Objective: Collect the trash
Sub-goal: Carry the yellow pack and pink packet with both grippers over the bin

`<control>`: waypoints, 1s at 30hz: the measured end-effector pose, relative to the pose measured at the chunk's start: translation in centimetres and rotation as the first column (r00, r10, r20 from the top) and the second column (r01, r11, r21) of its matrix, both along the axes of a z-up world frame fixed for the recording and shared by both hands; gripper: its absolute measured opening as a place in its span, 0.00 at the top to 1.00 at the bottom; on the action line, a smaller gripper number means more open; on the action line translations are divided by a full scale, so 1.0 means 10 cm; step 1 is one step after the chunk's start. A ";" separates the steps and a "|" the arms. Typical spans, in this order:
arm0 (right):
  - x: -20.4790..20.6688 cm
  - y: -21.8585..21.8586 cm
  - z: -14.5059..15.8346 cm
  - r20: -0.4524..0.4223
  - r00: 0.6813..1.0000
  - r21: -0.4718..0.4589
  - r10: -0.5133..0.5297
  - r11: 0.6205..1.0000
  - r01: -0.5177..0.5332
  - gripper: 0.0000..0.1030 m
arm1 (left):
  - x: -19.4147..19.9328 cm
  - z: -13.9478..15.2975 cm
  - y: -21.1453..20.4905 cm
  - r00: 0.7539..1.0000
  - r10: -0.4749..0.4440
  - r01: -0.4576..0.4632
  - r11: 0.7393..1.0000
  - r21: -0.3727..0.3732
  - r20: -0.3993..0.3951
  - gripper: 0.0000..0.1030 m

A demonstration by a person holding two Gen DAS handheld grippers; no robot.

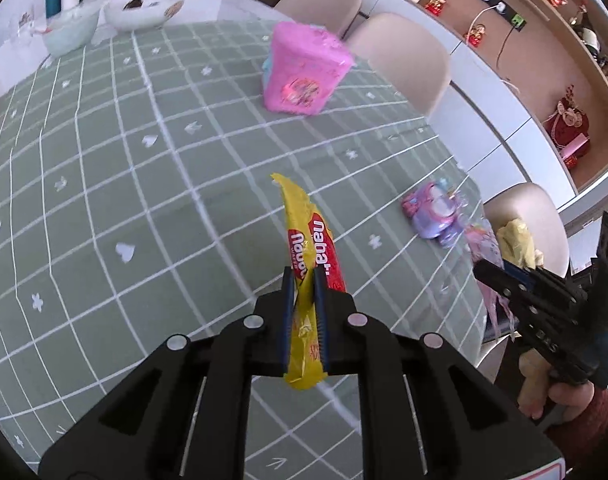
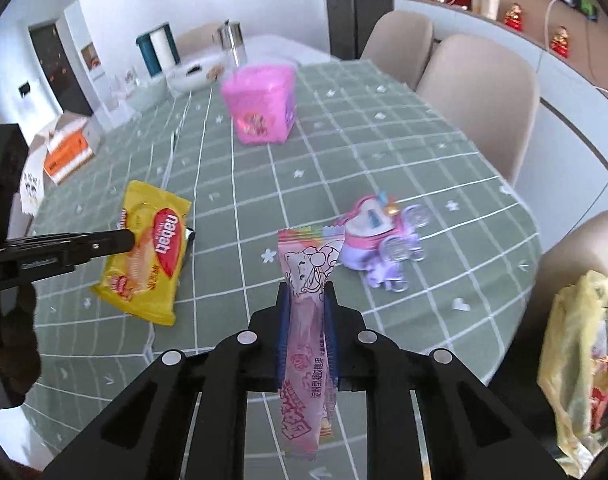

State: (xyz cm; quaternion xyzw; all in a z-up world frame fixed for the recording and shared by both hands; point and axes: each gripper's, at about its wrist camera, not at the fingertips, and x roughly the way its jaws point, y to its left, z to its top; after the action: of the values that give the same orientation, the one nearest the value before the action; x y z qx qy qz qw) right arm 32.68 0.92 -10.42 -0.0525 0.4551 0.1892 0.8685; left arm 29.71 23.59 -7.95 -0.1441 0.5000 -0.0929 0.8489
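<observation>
Yellow wrapper: your left gripper [image 1: 304, 276] holds a yellow wafer wrapper [image 1: 309, 240] with a red oval logo; seen from the right wrist it is flat, crinkled and lifted above the bench [image 2: 383, 152].
Pink wrapper: your right gripper [image 2: 305, 292] holds a long pink candy wrapper [image 2: 309, 304] with a line-drawn cartoon and a striped top edge.
Yellow bag: a crumpled yellow plastic bag [image 2: 579, 360] sits on the chair at the right edge.
Bench: a green cloth with a white grid and small white flowers covers it.
Other things: a pink tub [image 1: 300, 68] stands far up the bench; a pink and purple toy carriage [image 2: 383, 240] stands just right of the pink wrapper.
Room: beige chairs [image 1: 407, 60] line the right side, with a shelf of ornaments behind.
Left jaws: clenched on the yellow wrapper, which runs between them and sticks out ahead.
Right jaws: clenched on the pink wrapper, its ends above and below them.
</observation>
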 end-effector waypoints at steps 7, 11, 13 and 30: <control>-0.17 -0.35 0.29 0.045 0.998 0.029 -0.041 0.999 0.040 0.84 | 0.07 0.23 -0.28 0.998 -0.043 0.043 0.999 -0.002 0.042 0.91; -0.21 -0.47 0.32 0.052 0.997 0.015 -0.057 0.998 0.057 0.84 | 0.11 0.29 -0.44 0.996 -0.079 0.080 0.997 -0.017 0.048 0.91; -0.25 -0.55 0.37 0.069 0.995 0.012 -0.070 0.997 0.070 0.84 | 0.15 0.33 -0.57 0.993 -0.107 0.108 0.994 -0.016 0.045 0.92; -0.59 -2.59 0.91 0.191 0.890 0.005 -0.415 0.907 0.422 0.84 | 0.57 0.98 -2.88 0.869 -0.463 0.483 0.870 -0.098 0.177 0.92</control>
State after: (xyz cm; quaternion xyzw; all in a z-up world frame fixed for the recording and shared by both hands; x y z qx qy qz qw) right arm 26.77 -24.96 -1.30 0.0133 0.3754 -0.0164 0.9266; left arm 35.37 -5.18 1.88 -0.0685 0.4480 -0.3432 0.8227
